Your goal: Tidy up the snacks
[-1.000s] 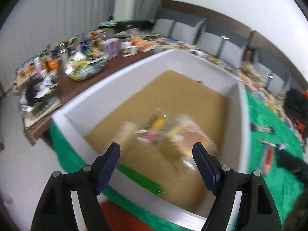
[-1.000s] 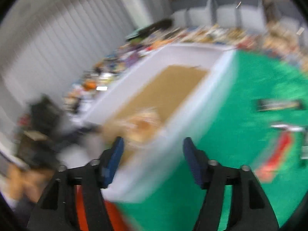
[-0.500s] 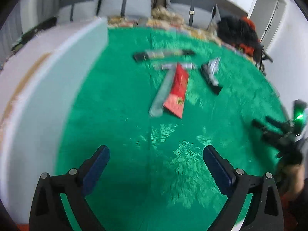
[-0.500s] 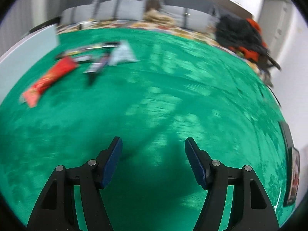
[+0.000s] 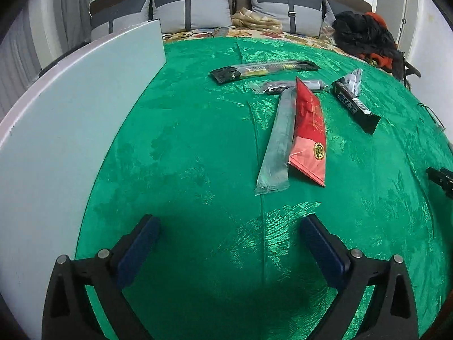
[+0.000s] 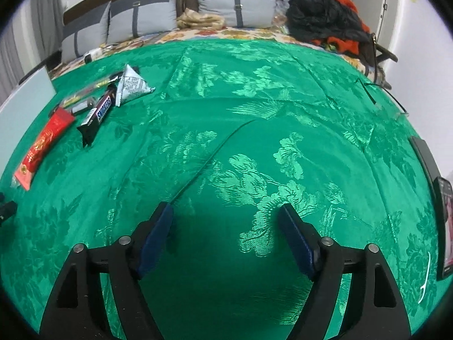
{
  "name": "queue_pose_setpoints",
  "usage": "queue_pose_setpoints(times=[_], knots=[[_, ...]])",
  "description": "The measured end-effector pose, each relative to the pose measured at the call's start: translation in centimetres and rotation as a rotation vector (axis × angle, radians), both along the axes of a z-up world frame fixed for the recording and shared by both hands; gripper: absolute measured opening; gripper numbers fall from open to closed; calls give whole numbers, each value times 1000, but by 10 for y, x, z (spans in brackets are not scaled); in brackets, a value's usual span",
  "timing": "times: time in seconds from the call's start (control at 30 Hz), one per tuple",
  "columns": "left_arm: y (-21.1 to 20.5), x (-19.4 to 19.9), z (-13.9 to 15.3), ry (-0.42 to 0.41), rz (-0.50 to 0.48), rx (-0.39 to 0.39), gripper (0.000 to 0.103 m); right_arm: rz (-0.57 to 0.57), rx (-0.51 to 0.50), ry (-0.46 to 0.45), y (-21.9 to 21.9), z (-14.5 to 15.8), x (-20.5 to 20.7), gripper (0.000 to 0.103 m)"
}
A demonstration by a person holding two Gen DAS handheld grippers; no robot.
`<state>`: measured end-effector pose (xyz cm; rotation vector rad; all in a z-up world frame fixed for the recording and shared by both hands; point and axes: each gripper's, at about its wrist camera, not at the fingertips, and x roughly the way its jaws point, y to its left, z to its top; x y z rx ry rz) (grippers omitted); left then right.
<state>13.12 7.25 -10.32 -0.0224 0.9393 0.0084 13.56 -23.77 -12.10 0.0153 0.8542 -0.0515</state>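
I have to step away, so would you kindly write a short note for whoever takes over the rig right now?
Left tool: empty, jaws opening, over bare green cloth.
Right tool: empty, jaws opening, also over bare cloth.
Still on the cloth: red packet beside the grey stick pack, Snickers bar, silver triangular pouch, long black pack, small dark wrapper.
White box stands left of them; its inside is hidden.
Left to do: all six snacks still need sorting.
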Motion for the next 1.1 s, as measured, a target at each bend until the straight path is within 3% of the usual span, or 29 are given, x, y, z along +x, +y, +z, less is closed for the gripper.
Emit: queue_pose_setpoints(times=[1.1], knots=[[1,0,-2,-1,0,2,103,-1,2,0,-1,0,-1,81]])
